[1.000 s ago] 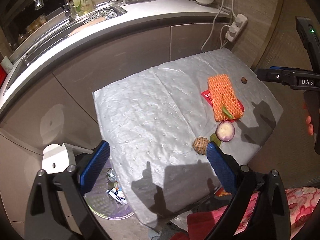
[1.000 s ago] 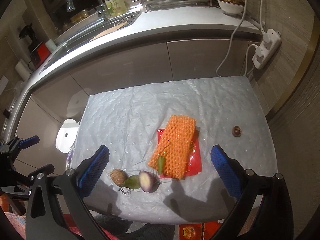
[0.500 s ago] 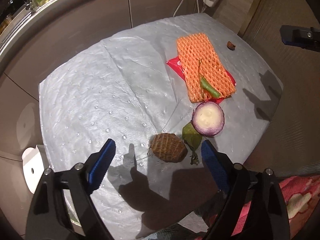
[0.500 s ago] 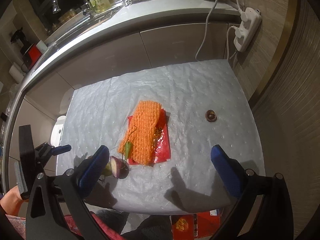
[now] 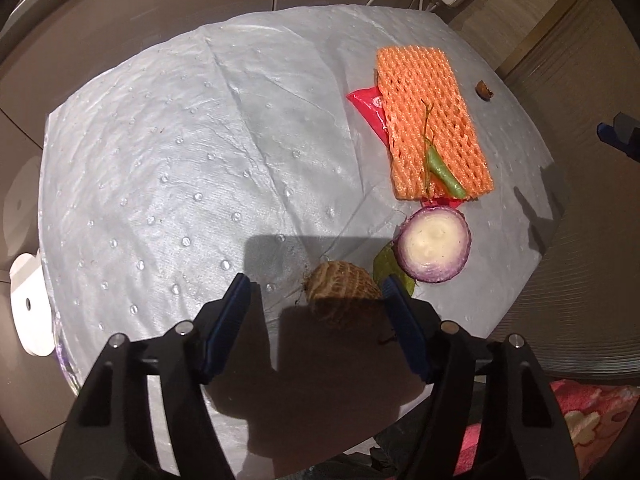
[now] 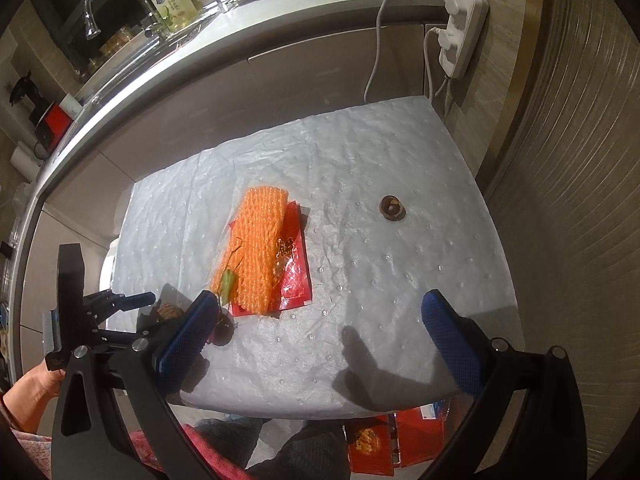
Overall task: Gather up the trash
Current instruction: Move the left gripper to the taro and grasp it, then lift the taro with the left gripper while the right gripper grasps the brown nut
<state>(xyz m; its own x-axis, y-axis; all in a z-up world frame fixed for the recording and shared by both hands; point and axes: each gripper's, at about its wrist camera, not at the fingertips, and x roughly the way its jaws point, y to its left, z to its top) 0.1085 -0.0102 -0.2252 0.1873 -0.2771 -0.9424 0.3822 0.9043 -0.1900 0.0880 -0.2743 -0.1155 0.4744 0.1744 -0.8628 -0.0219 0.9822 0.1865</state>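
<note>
Left tool (image 5: 316, 294): jaws closing around brown root (image 5: 344, 280), not gripping; halved onion (image 5: 434, 248) at 2 o'clock. Right tool (image 6: 320, 320): open, empty.

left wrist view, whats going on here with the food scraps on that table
A person holding a claw in each hand is clearing trash off a table covered with a grey sheet. The left claw has just been closing around the brown root; its right finger looks at the root's edge, while the left one is clear of it. The onion half, orange net with a green pepper on it, and red wrapper lie untouched. The right claw hangs open over the near edge, holding nothing.
</note>
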